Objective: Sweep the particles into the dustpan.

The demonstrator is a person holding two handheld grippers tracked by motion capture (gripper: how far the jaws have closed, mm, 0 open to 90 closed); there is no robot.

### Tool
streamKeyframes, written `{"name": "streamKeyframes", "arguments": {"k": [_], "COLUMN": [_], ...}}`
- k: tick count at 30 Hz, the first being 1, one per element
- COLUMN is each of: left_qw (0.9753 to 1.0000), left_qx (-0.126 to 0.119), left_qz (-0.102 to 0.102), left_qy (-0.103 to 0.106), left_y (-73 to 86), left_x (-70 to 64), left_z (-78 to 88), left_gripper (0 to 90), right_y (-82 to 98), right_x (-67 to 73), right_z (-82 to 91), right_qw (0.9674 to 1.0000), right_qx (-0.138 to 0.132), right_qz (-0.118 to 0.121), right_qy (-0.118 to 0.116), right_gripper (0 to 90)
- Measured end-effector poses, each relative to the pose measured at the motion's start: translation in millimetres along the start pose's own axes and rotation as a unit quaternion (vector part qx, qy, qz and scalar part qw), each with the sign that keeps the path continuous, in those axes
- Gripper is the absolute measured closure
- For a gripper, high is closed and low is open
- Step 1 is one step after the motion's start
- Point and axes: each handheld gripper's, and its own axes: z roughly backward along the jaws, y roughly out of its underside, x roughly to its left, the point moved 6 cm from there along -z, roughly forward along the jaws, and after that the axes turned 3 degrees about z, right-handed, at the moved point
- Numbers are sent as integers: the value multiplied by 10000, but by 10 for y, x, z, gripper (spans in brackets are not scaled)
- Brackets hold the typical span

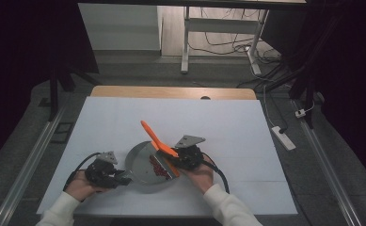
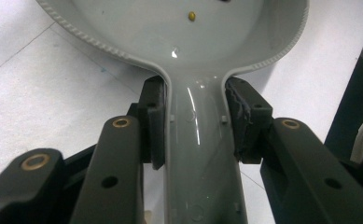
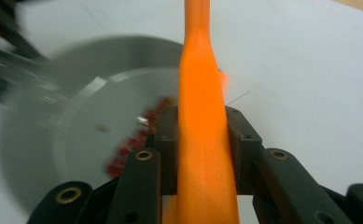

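Observation:
A grey dustpan (image 1: 143, 160) lies on the white table cover near the front middle. Its handle (image 2: 200, 154) sits between the jaws of my left gripper (image 2: 195, 116), which is shut on it; this gripper (image 1: 123, 178) is at the pan's left. Small red pieces (image 1: 159, 167) are heaped in the pan's right part, blurred as red pieces (image 3: 132, 142) in the right gripper view. My right gripper (image 3: 202, 135) is shut on an orange brush handle (image 3: 201, 93). The orange brush (image 1: 153, 136) slants up and to the left over the pan, held by this gripper (image 1: 175, 162).
One small yellow bead (image 2: 191, 16) lies in the pan's bowl. The white cover (image 1: 227, 127) spreads wide behind and to the right. A wooden edge (image 1: 171, 92) bounds the far side. A power strip (image 1: 284, 137) lies on the floor at the right.

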Motion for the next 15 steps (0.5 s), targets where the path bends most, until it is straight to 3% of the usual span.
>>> {"name": "streamKeyframes", "arguments": {"k": [1,5,15], "left_qw": [10000,10000,9999], "left_qx": [-1,-8,-145], "left_qz": [1,-2,-20], "left_qy": [-1,-12,-91], "left_y": [0,1,-9], "left_x": [1,-1,-20], "left_z": [1,0,-20], "left_gripper": [616,616,616], "right_y": [-21,-91,-78], "right_x": [24,24,-364], "right_z": [7,74,331], "right_qw": [10000,9997,9974], "right_qx": [-55,-220,-429], "right_qz": [-20,138,-238], "right_qy": [-73,9,521], "right_gripper": [702,701,701]}}
